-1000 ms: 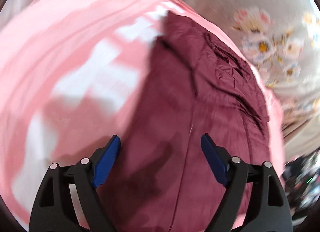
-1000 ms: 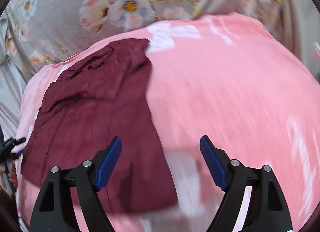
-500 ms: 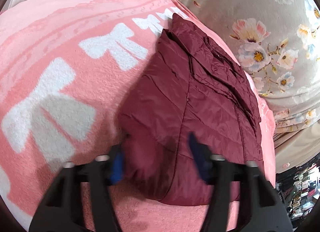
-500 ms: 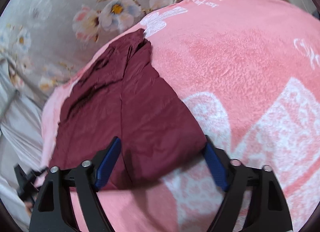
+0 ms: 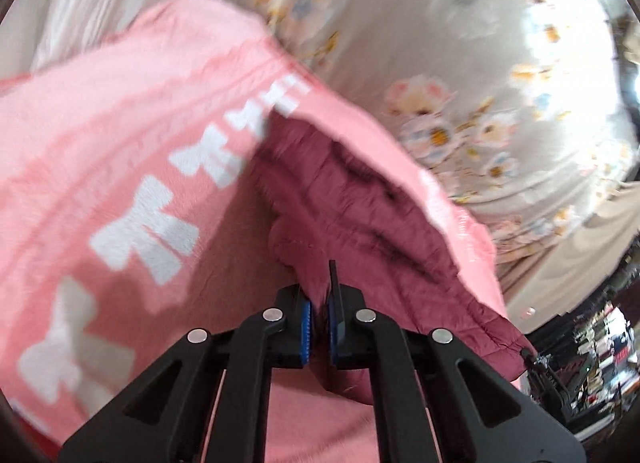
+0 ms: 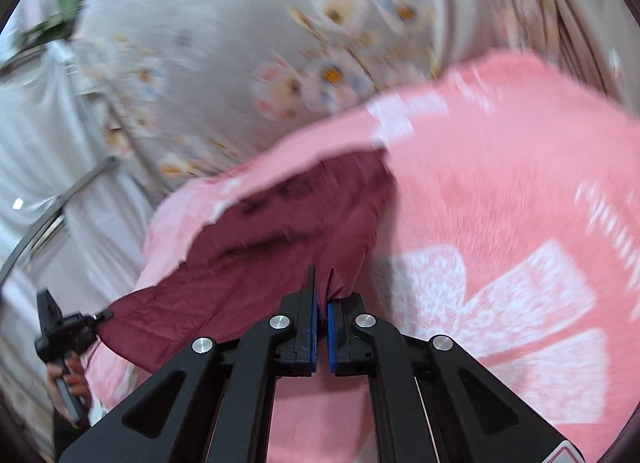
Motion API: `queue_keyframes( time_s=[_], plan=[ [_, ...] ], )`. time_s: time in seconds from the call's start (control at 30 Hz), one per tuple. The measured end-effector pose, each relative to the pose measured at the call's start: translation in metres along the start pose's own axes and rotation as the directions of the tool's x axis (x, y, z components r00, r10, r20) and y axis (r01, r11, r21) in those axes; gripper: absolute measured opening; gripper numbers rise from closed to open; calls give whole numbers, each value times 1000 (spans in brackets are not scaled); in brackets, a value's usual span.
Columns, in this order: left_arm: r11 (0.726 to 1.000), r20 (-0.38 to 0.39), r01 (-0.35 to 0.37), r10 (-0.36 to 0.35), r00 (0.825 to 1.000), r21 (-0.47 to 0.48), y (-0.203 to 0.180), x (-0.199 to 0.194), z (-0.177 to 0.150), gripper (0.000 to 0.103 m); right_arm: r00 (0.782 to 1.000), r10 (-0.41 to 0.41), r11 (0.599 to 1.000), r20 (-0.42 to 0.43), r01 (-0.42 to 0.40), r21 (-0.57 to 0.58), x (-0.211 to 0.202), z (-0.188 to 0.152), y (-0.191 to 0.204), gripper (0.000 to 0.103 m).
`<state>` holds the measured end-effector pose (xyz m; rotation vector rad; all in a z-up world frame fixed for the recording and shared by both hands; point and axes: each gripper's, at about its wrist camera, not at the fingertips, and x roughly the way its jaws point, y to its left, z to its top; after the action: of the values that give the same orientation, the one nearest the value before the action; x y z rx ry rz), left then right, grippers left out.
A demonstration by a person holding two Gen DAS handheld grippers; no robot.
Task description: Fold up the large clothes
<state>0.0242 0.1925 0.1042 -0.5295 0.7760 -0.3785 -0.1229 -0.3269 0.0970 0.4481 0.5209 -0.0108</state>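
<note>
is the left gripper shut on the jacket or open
Shut on it: the left gripper has its blue pads pinching the maroon jacket hem.

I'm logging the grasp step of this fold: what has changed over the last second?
Both grippers closed. The left gripper and right gripper, open a second ago, now each pinch the near edge of the maroon jacket, one at either corner, and that edge has lifted off the pink blanket. The jacket's far end still lies on the blanket, with the floral cloth behind as before.
</note>
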Motion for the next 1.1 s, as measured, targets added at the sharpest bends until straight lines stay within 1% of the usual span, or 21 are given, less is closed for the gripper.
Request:
queue_keyframes(
  time_s=[0.07, 0.17, 0.27, 0.33, 0.4, 0.47, 0.5, 0.53, 0.57, 0.6, 0.63, 0.67, 0.7, 0.73, 0.77, 0.87, 0.97, 1.03, 1.1],
  plan=[
    [999, 38, 19, -20, 999, 27, -8, -31, 1, 5, 998, 21, 998, 64, -17, -52, -38, 4, 13, 3],
    [996, 122, 31, -41, 992, 83, -32, -75, 7, 5, 989, 48, 996, 137, -37, -78, -75, 15, 26, 3],
    [992, 185, 40, -62, 981, 120, -53, -89, 24, 5, 980, 63, 996, 188, -50, -73, -83, 34, 34, 3],
    [990, 205, 23, -51, 978, 138, -61, -82, 38, 5, 976, 67, 996, 209, -55, -65, -73, 56, 36, 3],
    [989, 203, -1, -30, 979, 147, -66, -57, 61, 6, 975, 52, 998, 217, -43, -47, -51, 77, 35, 3],
    [989, 194, -44, 16, 981, 139, -66, -27, 79, 6, 979, 39, 999, 200, -38, -5, -20, 98, 27, 3],
    [985, 185, -80, 51, 981, 151, -67, -2, 91, 6, 984, 15, 999, 178, -20, 28, 8, 111, 21, 3],
    [981, 187, -116, 87, 979, 153, -65, 16, 98, 6, 986, 0, 999, 168, -7, 40, 24, 117, 18, 3],
    [974, 183, -160, 129, 975, 162, -64, 35, 105, 6, 988, -17, 999, 151, 9, 50, 44, 124, 14, 3],
    [962, 174, -206, 175, 969, 179, -63, 62, 113, 6, 991, -49, 997, 124, 41, 65, 74, 131, 9, 3],
    [951, 169, -245, 215, 962, 187, -59, 86, 119, 6, 992, -67, 995, 106, 59, 75, 94, 135, 5, 3],
    [943, 150, -273, 247, 957, 190, -54, 110, 125, 6, 993, -79, 994, 89, 71, 84, 110, 137, 2, 3],
    [937, 131, -291, 269, 954, 194, -48, 130, 129, 6, 992, -110, 990, 63, 104, 97, 137, 140, -4, 3],
    [934, 116, -303, 285, 951, 189, -42, 147, 130, 6, 991, -127, 988, 47, 122, 100, 152, 140, -8, 3],
    [931, 99, -313, 299, 949, 186, -36, 160, 131, 6, 988, -151, 983, 21, 148, 108, 175, 140, -14, 3],
    [913, 41, -359, 358, 933, 193, -14, 213, 133, 6, 980, -194, 971, -41, 198, 134, 222, 134, -31, 3],
    [901, 3, -385, 393, 920, 201, 2, 245, 130, 6, 970, -229, 963, -82, 238, 130, 255, 126, -41, 3],
    [892, -22, -404, 417, 909, 203, 14, 266, 126, 8, 964, -245, 959, -105, 257, 120, 269, 122, -45, 3],
    [890, -44, -411, 427, 903, 198, 25, 282, 121, 9, 956, -262, 955, -131, 277, 108, 282, 115, -49, 3]
  ],
)
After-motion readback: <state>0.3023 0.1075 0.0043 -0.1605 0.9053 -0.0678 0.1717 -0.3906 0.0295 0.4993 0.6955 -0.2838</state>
